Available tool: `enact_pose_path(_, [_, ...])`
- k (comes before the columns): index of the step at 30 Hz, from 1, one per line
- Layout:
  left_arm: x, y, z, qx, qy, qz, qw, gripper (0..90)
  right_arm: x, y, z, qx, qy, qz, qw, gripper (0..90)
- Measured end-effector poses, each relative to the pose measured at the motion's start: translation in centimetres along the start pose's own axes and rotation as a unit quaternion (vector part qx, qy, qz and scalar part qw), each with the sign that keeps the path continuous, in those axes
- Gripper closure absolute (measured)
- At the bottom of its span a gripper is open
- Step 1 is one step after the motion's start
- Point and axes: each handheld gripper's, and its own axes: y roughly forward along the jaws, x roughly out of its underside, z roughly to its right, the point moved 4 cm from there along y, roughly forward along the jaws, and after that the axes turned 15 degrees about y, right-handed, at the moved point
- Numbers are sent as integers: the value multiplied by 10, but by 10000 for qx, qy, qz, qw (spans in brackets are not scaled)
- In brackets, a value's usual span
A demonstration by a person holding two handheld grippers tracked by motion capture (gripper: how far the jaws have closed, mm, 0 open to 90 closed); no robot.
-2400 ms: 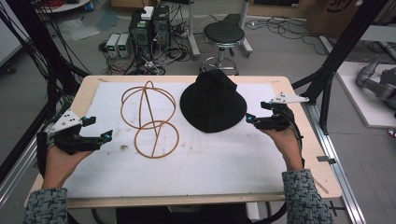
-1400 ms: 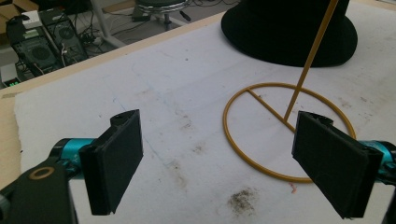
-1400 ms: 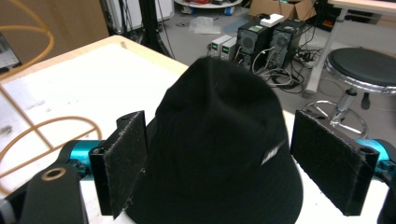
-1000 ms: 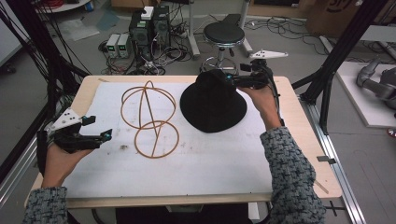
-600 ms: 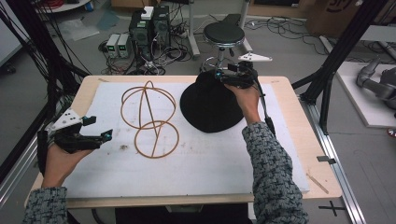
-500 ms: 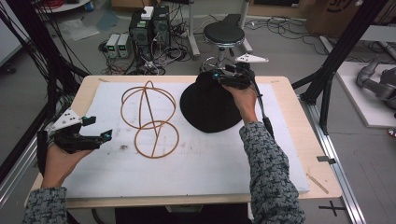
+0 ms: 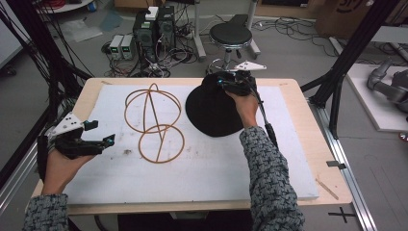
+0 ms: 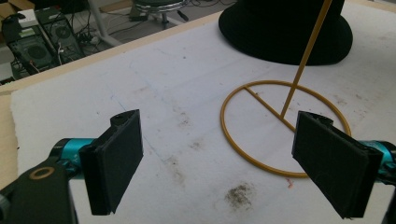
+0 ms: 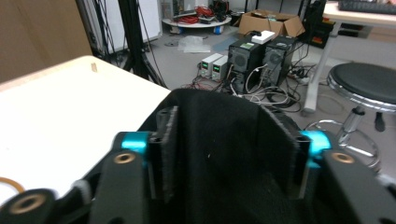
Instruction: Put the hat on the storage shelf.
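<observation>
A black hat (image 7: 209, 113) lies brim-down at the back right of the white board. My right gripper (image 7: 231, 83) sits on top of its crown, at the far side. In the right gripper view, the jaws of this gripper (image 9: 231, 140) stand on either side of the crown, and the black felt (image 9: 229, 163) presses against both pads. A yellow wire hat stand (image 7: 156, 126) is left of the hat; its ring base and pole (image 8: 306, 56) show ahead of my left gripper (image 8: 219, 158). That left gripper (image 7: 108, 140) rests open near the board's left edge, nothing between its pads.
The white foam board (image 7: 192, 173) covers most of the wooden table (image 7: 298, 96). Behind the table stand a black stool (image 7: 231, 33) and computer boxes (image 7: 154, 24) with cables. Black frame posts (image 7: 356, 53) flank the table's sides.
My right gripper has swung from the hat's right side up and over to the far top of the crown and closed in on it. The left gripper has stayed put.
</observation>
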Motion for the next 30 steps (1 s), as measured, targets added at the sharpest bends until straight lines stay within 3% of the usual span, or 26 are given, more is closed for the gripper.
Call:
enact_pose_path(3, [0, 0, 0, 1, -1, 1, 10000, 167, 2, 1, -1, 34, -104, 10, 9999, 646])
enact_pose_path(4, [0, 1, 0, 0, -5, -1, 10000, 167, 3, 1, -3, 29, -151, -15, 9999, 718])
enact_pose_path(5, [0, 1, 0, 2, -7, -3, 10000, 167, 3, 1, -3, 29, -151, -15, 9999, 718])
enact_pose_path(6, [1, 1, 0, 1, -3, -8, 10000, 167, 3, 1, -5, 62, -267, -33, 9996, 790])
enact_pose_path(9, [1, 0, 0, -6, -11, 3, 10000, 167, 2, 0, -8, 115, -432, -76, 9990, 858])
enact_pose_path(18, [0, -1, -1, -15, -2, 4, 10000, 167, -4, -8, -6, 174, -383, 26, 9991, 880])
enact_pose_path(26, [2, 0, -2, -18, -12, -25, 10000, 167, -26, -41, -5, -139, -62, 508, 9986, 880])
enact_pose_path(30, [3, 1, -2, -22, -31, -59, 10000, 168, -34, -54, -5, -278, 33, 590, 9979, 880])
